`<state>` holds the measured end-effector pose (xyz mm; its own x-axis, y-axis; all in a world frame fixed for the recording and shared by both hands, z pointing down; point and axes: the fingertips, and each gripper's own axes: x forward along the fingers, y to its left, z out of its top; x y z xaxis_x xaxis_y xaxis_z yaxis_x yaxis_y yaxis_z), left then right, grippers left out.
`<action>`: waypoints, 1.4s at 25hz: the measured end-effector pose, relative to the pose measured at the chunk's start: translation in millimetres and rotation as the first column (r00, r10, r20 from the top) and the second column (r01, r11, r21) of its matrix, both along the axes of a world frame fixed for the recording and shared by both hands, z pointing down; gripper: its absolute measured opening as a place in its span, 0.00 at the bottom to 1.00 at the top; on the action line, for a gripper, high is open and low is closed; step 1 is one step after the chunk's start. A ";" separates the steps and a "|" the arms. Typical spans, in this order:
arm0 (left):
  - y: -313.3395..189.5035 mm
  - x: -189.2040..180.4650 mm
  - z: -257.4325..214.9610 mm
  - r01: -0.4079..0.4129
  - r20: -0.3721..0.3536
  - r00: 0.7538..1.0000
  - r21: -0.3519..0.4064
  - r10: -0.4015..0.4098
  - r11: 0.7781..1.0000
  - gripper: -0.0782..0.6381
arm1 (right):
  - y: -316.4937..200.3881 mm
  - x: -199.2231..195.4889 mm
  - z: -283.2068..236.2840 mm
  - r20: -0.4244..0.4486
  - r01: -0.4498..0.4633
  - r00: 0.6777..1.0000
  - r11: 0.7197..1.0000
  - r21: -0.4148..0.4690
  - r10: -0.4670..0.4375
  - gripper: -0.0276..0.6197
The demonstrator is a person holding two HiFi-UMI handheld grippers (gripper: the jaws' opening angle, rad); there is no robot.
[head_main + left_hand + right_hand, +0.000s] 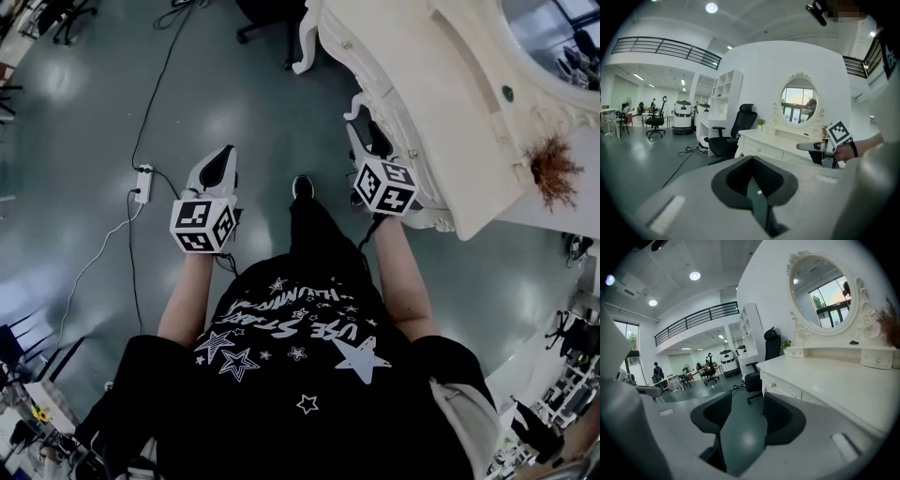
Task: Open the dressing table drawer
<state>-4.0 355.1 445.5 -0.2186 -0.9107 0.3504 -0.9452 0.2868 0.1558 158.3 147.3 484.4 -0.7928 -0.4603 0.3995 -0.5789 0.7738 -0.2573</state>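
The white dressing table (441, 103) stands at the upper right of the head view, with its oval mirror (825, 291) behind. Its drawer front with a small knob (772, 385) looks closed; the same drawer row (761, 151) shows in the left gripper view. My right gripper (361, 141) hovers just off the table's front edge, open and empty (740, 420). My left gripper (220, 161) is held over the bare floor well left of the table, its pads closed to a thin slit (757, 192) with nothing in them.
A black office chair (736, 133) stands left of the table. A power strip (142, 183) with cables lies on the grey floor at the left. A dried plant (553, 173) sits on the tabletop. White shelving (724, 93) stands behind the chair.
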 end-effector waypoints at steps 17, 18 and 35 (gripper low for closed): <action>-227.0 -79.9 -7.8 -0.067 -0.004 0.998 -0.019 0.067 0.998 0.11 | -224.0 -70.8 1.4 0.021 -0.075 0.997 0.996 -0.049 0.076 0.40; -233.6 -83.6 -7.9 -0.071 -0.004 0.997 -0.023 0.071 0.997 0.11 | -229.1 -72.3 0.5 0.023 -0.082 0.996 0.995 -0.051 0.083 0.40; -426.7 -152.6 4.4 -0.344 -0.024 0.939 -0.014 0.343 0.939 0.11 | -341.3 -99.0 4.8 0.008 -0.316 0.948 0.948 -0.045 0.317 0.39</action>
